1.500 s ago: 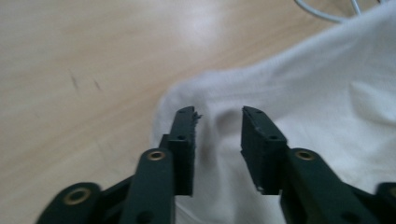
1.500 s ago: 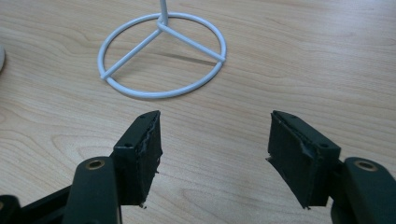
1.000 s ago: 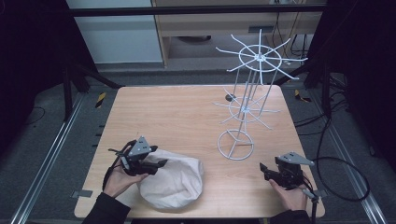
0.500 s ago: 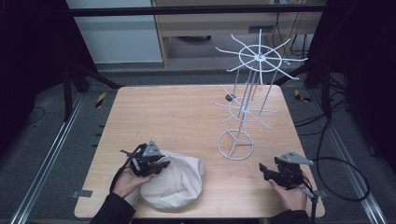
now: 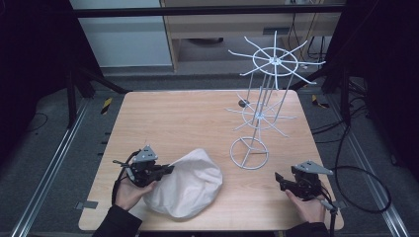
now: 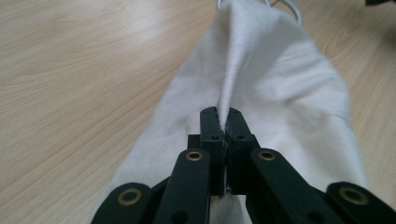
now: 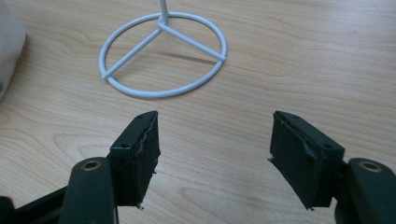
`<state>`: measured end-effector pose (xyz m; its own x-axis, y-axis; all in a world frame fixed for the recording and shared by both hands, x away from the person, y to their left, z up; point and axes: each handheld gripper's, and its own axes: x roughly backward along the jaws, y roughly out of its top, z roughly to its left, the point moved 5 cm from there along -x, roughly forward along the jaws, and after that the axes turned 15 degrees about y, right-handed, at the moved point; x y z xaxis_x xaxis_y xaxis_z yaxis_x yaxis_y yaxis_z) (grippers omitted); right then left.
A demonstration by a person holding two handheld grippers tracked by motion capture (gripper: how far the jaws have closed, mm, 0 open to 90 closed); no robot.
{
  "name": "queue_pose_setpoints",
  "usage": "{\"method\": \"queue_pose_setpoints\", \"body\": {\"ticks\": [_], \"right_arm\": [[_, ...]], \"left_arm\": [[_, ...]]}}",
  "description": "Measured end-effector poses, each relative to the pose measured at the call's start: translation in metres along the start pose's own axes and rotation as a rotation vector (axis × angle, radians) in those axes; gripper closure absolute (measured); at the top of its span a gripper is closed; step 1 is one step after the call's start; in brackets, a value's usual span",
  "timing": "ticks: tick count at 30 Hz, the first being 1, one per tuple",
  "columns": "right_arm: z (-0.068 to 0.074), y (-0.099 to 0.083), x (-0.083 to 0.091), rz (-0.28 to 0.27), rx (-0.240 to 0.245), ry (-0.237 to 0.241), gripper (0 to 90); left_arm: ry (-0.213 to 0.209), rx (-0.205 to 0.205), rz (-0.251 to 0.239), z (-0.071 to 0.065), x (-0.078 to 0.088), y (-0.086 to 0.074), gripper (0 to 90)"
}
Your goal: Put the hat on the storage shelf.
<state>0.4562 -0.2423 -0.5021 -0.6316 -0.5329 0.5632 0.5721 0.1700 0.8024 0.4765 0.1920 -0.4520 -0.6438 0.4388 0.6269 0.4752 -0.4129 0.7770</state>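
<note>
High view: no brand, label or readable writing on anything. White cloth bag [image 5: 185, 185] lies bunched at the near-left part of the wooden table [image 5: 188, 118]. Left gripper [image 5: 167, 169] sits at the bag's left edge; its jaws have just been closing, and the left gripper view shows them pressed together on a raised fold of the fabric [image 6: 261, 79], which runs up from the jaws as a ridge. Right gripper [image 5: 277, 178] is held near the table's front-right corner, well apart from the bag, jaws standing apart with bare wood between them. White wire rack [image 5: 262, 103] stands right of centre: ring base on the table, thin post, two tiers of radiating spokes, and a small dark object [image 5: 243, 103] hanging at the lower tier, too small to identify. Rack base [image 7: 163, 56] lies just ahead of the right gripper's jaws in the right gripper view, with the bag's edge [image 7: 9, 42] off to one side. Black-and-yellow striped pieces [image 5: 106, 105] lie on the floor beside the table.
</note>
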Motion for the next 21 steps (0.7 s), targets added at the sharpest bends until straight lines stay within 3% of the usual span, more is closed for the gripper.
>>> {"method": "queue_pose_setpoints", "body": {"ticks": [6, 17, 21], "right_arm": [[0.0, 0.0, 0.0, 0.0, 0.004, 0.003, 33.2], [-0.001, 0.0, 0.001, -0.009, 0.005, 0.003, 33.3], [-0.001, 0.0, 0.001, -0.007, 0.005, 0.001, 33.3]], "left_arm": [[0.04, 0.065, -0.057, 0.005, 0.012, 0.004, 88.6], [0.091, 0.113, -0.163, 0.012, 0.033, 0.014, 88.8], [0.104, 0.145, -0.226, 0.015, 0.046, 0.019, 88.8]]}}
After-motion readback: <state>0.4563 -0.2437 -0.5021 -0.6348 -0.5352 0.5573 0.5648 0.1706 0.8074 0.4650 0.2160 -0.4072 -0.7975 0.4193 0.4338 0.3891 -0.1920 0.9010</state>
